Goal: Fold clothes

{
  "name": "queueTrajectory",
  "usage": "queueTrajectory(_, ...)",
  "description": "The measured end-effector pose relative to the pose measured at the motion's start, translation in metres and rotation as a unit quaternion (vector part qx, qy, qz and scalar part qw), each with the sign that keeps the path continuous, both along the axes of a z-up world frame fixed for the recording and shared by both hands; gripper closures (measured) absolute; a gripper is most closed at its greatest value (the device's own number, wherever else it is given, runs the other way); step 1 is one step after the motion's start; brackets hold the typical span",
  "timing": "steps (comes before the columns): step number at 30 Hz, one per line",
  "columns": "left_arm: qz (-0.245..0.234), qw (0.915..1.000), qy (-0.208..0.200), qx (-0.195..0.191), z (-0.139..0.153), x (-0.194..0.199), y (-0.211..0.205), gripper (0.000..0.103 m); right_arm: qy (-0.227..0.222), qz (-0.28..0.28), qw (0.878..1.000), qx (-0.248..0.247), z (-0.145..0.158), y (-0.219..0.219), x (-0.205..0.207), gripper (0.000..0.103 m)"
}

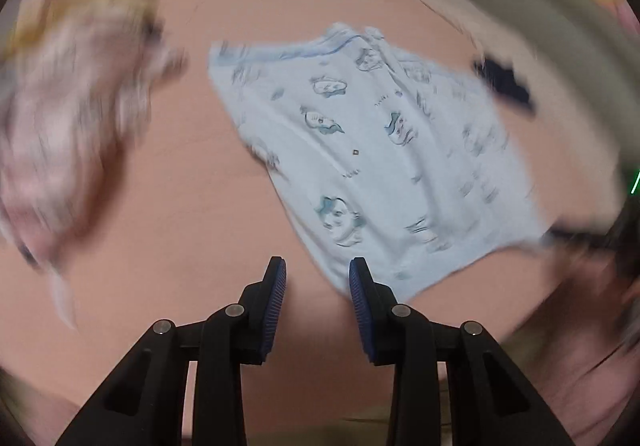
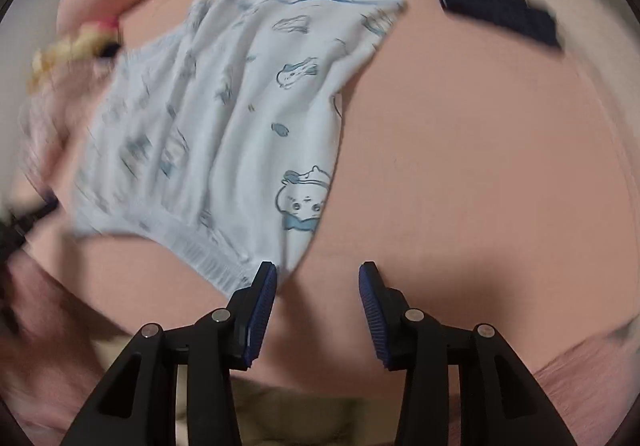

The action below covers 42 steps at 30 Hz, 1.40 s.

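The left gripper and right gripper stand partly open, holding nothing. The pale blue printed garment lies flat just beyond the fingertips, its long axis slanting away across the pink surface. Farther off lies a dark cloth.

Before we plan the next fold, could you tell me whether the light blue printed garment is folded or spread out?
Spread: the light blue garment lies flat on the pink surface, waistband showing.
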<state>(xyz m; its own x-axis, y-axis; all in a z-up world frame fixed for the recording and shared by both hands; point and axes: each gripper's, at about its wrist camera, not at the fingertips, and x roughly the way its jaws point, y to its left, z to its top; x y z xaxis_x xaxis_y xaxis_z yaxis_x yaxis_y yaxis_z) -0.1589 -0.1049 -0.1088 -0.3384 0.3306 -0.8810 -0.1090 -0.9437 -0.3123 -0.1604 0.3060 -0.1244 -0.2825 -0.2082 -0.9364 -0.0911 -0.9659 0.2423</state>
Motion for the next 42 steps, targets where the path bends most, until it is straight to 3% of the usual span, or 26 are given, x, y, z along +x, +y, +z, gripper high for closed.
queueTrajectory(2, 0.002, 0.9993, -0.019, 0.031, -0.01, -0.001, 0.002, 0.073, -0.007, -0.039, 0.998, -0.051, -0.005, 0.008, -0.001, 0.061)
queueTrajectory(5, 0.024, 0.9935, -0.052, 0.098, -0.027, -0.001, 0.002, 0.073, -0.005, -0.039, 0.997, -0.064, -0.011, 0.0, -0.002, 0.058)
queueTrajectory(7, 0.04, 0.9905, -0.061, 0.117, -0.031, 0.01, 0.008, 0.073, 0.004, -0.032, 0.996, -0.085, -0.009, -0.006, -0.003, 0.058)
queueTrajectory(9, 0.037, 0.9926, -0.048, 0.105, -0.031, 0.016, 0.017, 0.073, 0.009, -0.026, 0.993, -0.113, -0.01, -0.012, -0.005, 0.061)
queueTrajectory(11, 0.034, 0.9939, -0.034, 0.099, -0.025, 0.023, 0.023, 0.078, 0.018, -0.015, 0.994, -0.103, -0.01, -0.021, -0.01, 0.07)
queueTrajectory(12, 0.036, 0.9943, -0.028, 0.096, -0.022, 0.023, 0.023, 0.091, 0.024, -0.011, 0.996, -0.091, -0.011, -0.024, -0.012, 0.09)
queueTrajectory(13, 0.038, 0.9947, -0.021, 0.093, -0.019, 0.022, 0.022, 0.093, 0.026, -0.012, 0.996, -0.084, -0.014, -0.022, -0.009, 0.095)
queueTrajectory(17, 0.017, 0.996, 0.02, 0.086, 0.013, 0.029, 0.021, 0.095, 0.057, -0.007, 0.994, -0.09, 0.007, -0.025, 0.0, 0.096)
queueTrajectory(20, -0.002, 0.9965, 0.025, 0.079, 0.027, 0.039, 0.021, 0.095, 0.077, -0.009, 0.993, -0.093, 0.028, -0.018, 0.014, 0.096)
queueTrajectory(24, -0.011, 0.998, -0.011, 0.061, 0.006, 0.051, 0.026, 0.095, 0.051, -0.023, 0.993, -0.101, 0.017, -0.012, 0.024, 0.096)
queueTrajectory(27, -0.007, 0.9968, -0.06, 0.053, -0.027, 0.052, 0.028, 0.091, 0.008, -0.019, 0.997, -0.079, -0.012, -0.017, 0.026, 0.094)
queueTrajectory(29, 0.001, 0.9952, -0.072, 0.066, -0.027, 0.051, 0.022, 0.091, -0.007, -0.019, 0.996, -0.085, -0.02, -0.015, 0.023, 0.093)
queueTrajectory(31, 0.0, 0.9959, -0.077, 0.047, -0.015, 0.053, 0.016, 0.08, -0.007, -0.024, 0.995, -0.097, -0.016, -0.01, 0.022, 0.09)
queueTrajectory(35, -0.027, 0.9989, -0.013, -0.036, 0.018, 0.06, 0.002, 0.076, 0.054, -0.023, 0.998, -0.024, 0.029, 0.002, 0.032, 0.087)
queueTrajectory(37, -0.062, 0.9969, 0.015, -0.045, 0.029, 0.048, 0.006, 0.076, 0.096, -0.009, 0.995, 0.016, 0.051, 0.003, 0.027, 0.087)
queueTrajectory(40, -0.123, 0.9887, 0.063, -0.059, 0.032, 0.017, 0.033, 0.076, 0.111, 0.078, 0.99, 0.023, 0.062, -0.03, -0.006, 0.087)
queueTrajectory(42, -0.159, 0.9818, 0.064, -0.082, 0.019, -0.007, 0.058, 0.076, 0.111, 0.135, 0.984, 0.037, 0.057, -0.055, -0.032, 0.087)
